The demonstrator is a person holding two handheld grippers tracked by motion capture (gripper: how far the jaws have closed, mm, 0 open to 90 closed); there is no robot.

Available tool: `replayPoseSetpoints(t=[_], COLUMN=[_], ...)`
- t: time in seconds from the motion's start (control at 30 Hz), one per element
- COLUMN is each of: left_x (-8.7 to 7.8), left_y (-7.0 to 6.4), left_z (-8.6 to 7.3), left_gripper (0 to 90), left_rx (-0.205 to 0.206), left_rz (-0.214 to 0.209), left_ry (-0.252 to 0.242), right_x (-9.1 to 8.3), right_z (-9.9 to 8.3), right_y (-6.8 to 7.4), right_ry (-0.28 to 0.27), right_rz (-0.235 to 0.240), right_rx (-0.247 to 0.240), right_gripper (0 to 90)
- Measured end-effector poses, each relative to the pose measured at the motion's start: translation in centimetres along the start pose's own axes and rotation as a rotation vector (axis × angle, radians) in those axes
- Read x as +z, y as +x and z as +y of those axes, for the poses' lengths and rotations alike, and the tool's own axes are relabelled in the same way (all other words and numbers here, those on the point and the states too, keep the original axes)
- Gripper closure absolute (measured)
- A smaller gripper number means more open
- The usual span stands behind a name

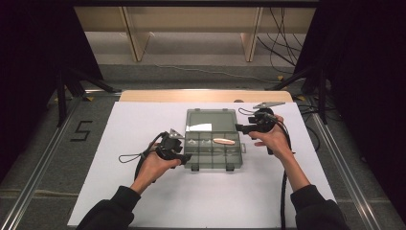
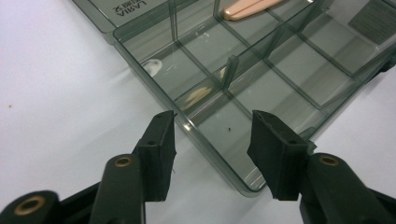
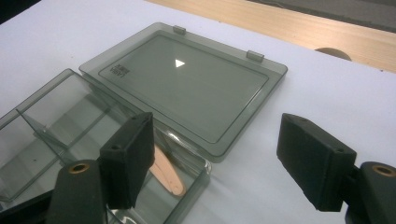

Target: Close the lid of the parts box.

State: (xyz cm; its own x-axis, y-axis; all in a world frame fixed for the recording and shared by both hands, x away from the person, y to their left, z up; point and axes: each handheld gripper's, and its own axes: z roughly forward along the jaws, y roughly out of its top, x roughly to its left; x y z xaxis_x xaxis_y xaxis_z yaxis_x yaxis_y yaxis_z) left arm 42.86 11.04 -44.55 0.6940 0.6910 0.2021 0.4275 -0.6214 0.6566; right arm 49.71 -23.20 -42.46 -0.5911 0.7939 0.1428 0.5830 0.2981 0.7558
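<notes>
Lying at nine o'clock from the wide-open right tool (image 1: 245, 128), the pink stick (image 1: 223, 141) runs crosswise in the box (image 1: 213, 165); left tool (image 1: 184, 158) gapes too.

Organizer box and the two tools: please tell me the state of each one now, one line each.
Box: open, standing flat on the white sheet, most compartments bare.
Lid: folded fully back, lying flat behind the box.
Peach-coloured stick: lying in a compartment on the right side of the box.
Left tool: open, jaws at the box's corner, holding nothing.
Right tool: open, holding nothing.
</notes>
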Motion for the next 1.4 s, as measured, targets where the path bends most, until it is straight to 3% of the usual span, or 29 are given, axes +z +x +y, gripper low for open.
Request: replayPoseSetpoints(t=[0.07,0.13,0.23,0.37,0.53,0.6,0.8,0.83,0.87,1.03,1.1,1.17,1.23,1.4], left_x=[0.2,0.2,0.3,0.4,0.6,0.6,0.8,0.8,0.8,0.8,0.6,0.7,0.7,0.7], left_y=[0.2,0.5,0.6,0.6,0.6,0.6,0.6,0.6,0.6,0.7,0.8,0.9,0.9,0.9], left_z=[-0.1,-0.2,-0.2,-0.2,-0.3,-0.3,-0.3,-0.3,-0.3,-0.3,-0.2,-0.3,-0.3,-0.3], left_gripper=[51.6,54.1,56.0,59.7,63.3,64.5,66.2,66.3,66.3,66.5,66.5,66.6,66.6,66.8], left_rx=[-0.006,-0.003,0.001,-0.002,0.000,0.003,0.001,0.001,0.001,-0.002,0.001,0.002,0.002,0.002], left_rz=[-0.005,0.006,0.016,0.000,0.014,0.031,0.012,0.014,0.012,0.015,0.019,0.019,0.019,0.020], left_ry=[-0.006,-0.004,0.002,0.037,0.019,0.027,0.027,0.027,0.027,0.024,0.046,0.027,0.027,0.028], right_x=[0.4,0.8,1.6,2.2,3.1,3.3,3.8,3.8,3.8,4.0,4.2,4.4,4.9,5.7], right_z=[0.1,0.2,0.2,0.3,0.2,0.1,0.3,0.4,0.7,1.6,1.9,2.2,2.3,2.5], right_y=[0.0,0.2,0.1,0.3,0.0,-0.1,-0.5,-0.4,-0.7,-1.2,-1.4,-1.6,-1.6,-1.6], right_ry=[-0.005,0.011,0.009,0.014,0.032,0.045,0.072,0.075,0.071,0.112,0.118,0.138,0.108,0.157], right_rz=[0.004,0.008,0.021,0.027,0.046,0.045,0.025,0.026,0.026,0.017,0.019,0.010,0.009,0.004], right_rx=[-0.015,0.014,0.010,0.039,0.074,0.092,0.113,0.135,0.099,0.106,0.123,0.123,0.133,0.140], right_gripper=[28.6,28.6,28.6,28.7,28.7,28.7,28.6,28.7,28.7,28.6,28.6,28.7,28.6,27.8])
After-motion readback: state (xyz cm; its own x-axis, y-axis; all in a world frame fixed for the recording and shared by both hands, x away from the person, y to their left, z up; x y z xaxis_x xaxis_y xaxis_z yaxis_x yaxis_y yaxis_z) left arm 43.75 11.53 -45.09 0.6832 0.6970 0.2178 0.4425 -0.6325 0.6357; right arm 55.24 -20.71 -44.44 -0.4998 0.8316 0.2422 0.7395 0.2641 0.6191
